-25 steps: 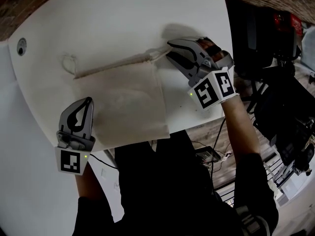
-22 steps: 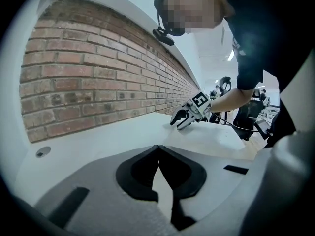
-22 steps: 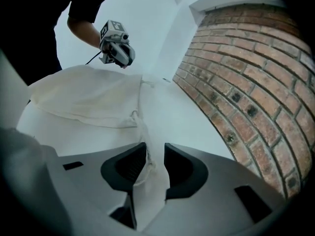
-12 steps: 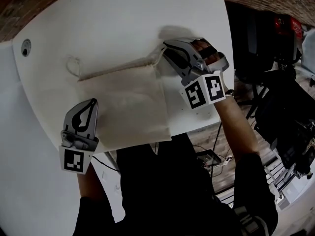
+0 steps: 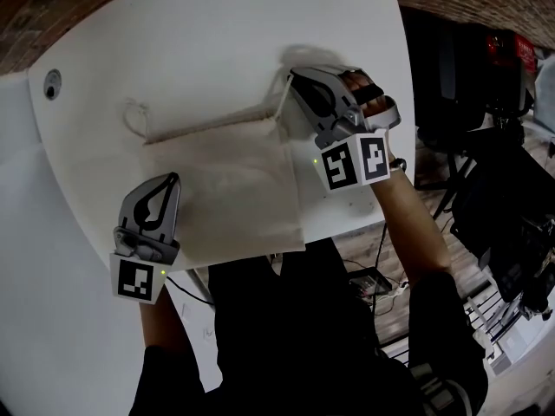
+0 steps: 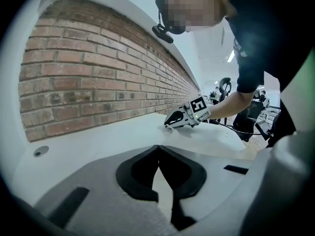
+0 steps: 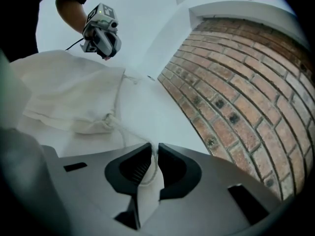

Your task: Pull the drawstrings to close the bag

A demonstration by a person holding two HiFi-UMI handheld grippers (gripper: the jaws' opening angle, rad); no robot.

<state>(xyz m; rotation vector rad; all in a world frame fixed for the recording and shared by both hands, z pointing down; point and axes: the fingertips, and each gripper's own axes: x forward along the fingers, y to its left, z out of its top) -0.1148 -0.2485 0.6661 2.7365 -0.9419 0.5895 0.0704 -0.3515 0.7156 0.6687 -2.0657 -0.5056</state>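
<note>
Right-hand side first: the right tool (image 5: 295,76) has edged in toward the top corner of the cloth drawstring bag (image 5: 221,189), and its jaws have just been closing, with the drawstring (image 7: 125,132) threaded between them. From the right gripper view the jaws are nearly together, but a thin slit remains and the cord looks to run through it loose rather than clamped. So I'd call this the grasp step, not yet the pull.

The bag lies flat on the white worktop (image 5: 217,33), its mouth along the far edge and barely gathered. The cord's other loop (image 5: 134,115) trails off the opposite corner.

The left tool (image 5: 172,180) sits with its jaws pressed together on nothing, tips at the bag's near-left edge; whether they touch the cloth I can't tell.

Next, as I read it, the right jaws need to finish biting on the cord, then draw it away from the bag while something anchors the cloth.

The right forearm reaches in from the worktop's edge with its tool pitched downward; the left tool is angled shallower.
</note>
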